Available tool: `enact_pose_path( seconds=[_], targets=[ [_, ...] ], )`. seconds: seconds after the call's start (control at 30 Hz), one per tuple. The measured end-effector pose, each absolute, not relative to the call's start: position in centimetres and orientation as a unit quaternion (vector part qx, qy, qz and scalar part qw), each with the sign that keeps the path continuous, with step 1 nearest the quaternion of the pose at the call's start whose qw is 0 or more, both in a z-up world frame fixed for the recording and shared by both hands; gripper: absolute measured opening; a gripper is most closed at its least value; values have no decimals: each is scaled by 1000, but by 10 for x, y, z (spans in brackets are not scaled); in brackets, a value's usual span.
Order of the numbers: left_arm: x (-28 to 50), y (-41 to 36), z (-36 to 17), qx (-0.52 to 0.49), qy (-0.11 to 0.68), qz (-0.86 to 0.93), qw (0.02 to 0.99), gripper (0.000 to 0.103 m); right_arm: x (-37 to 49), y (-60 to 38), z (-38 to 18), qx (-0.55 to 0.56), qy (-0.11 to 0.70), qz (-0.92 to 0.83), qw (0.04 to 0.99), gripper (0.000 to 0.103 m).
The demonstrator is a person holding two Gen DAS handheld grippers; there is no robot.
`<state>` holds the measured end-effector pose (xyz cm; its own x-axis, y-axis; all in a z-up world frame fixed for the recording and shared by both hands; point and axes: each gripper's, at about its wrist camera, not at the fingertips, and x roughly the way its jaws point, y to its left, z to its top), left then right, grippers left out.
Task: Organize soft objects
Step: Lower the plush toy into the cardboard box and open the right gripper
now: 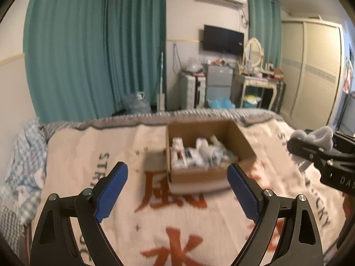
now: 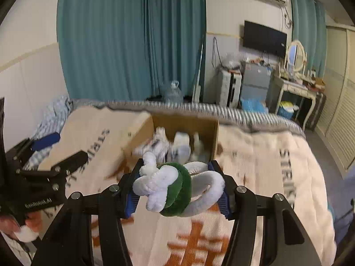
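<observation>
An open cardboard box [image 1: 241, 137] sits on the bed and holds several soft white and grey items [image 1: 199, 153]. It also shows in the right wrist view [image 2: 214, 137]. My left gripper [image 1: 177, 192] is open and empty, held above the blanket in front of the box. My right gripper [image 2: 178, 188] is shut on a plush green and white ring toy [image 2: 177, 188], held above the blanket just short of the box. In the left wrist view the right gripper [image 1: 310, 146] shows at the right edge with the toy [image 1: 321, 135] in it.
The bed is covered by a cream blanket [image 1: 111, 146] with orange characters. A checked cloth [image 1: 28, 155] lies at the bed's left side. Teal curtains [image 1: 88, 44], a small fridge [image 1: 218, 84] and a dressing table [image 1: 257, 82] stand behind the bed.
</observation>
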<state>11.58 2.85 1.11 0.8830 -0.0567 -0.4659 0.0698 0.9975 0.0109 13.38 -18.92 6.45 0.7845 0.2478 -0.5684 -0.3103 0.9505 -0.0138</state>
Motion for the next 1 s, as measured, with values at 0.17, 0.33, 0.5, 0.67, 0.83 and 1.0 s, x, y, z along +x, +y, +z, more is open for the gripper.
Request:
enact_pose_path(
  seconds=[0.17, 0.33, 0.5, 0.67, 0.83, 1.0],
  targets=[
    [162, 30, 18, 10, 228, -28, 973, 92, 191, -178, 78, -65, 278, 153, 946, 57],
    [222, 28, 2, 18, 227, -21, 973, 92, 259, -171, 57, -67, 286, 145, 945, 57],
    [283, 27, -33, 26, 259, -17, 965, 92, 329, -175, 4, -57, 323, 133, 935, 57],
    [313, 26, -61, 32, 282, -19, 959, 92, 364, -182, -36, -43, 349, 128, 927, 75],
    [307, 20, -61, 50, 281, -8, 958, 92, 359, -184, -33, -35, 334, 129, 933, 81],
    [270, 17, -18, 47, 257, -4, 965, 92, 317, -187, 17, -51, 308, 130, 941, 82]
  ],
)
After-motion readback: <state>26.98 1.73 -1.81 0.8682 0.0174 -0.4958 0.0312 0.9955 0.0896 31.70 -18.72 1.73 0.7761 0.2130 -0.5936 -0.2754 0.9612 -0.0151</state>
